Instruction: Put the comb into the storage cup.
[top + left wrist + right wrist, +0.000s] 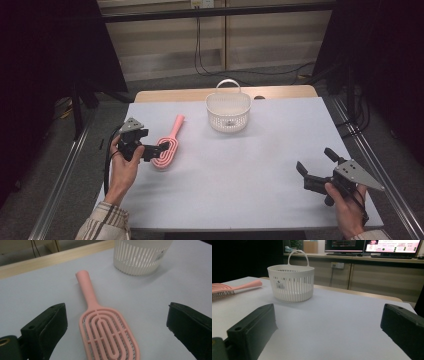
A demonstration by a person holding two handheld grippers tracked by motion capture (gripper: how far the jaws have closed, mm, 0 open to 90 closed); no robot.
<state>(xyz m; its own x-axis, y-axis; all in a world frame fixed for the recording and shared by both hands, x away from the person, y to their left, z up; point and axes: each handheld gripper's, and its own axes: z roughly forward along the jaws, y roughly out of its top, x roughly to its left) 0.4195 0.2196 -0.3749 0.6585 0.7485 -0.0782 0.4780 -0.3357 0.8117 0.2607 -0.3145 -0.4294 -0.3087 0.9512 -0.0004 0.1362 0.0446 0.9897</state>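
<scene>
Hidden: my left gripper view cuts off the brush head's near end.
Pink plastic vented hairbrush (105, 325): flat on table, left of white slotted basket (228, 111).
Left gripper (159, 150): spread around the head.
Right gripper (315, 167): spread, empty.

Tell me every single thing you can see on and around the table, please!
hairbrush: one, pink, lying flat on the left part of the table, handle pointing away toward the far edge
basket: one, white, slotted walls with a loop handle, upright near the far middle of the table
table: one, pale grey top with a wooden strip along the far edge
monitors: two, lit screens, on a counter far behind the table
cables: a few, black, hanging behind the table
left gripper: one, black, jaws open on either side of the brush head
right gripper: one, black, jaws open, near the table's right front corner
</scene>
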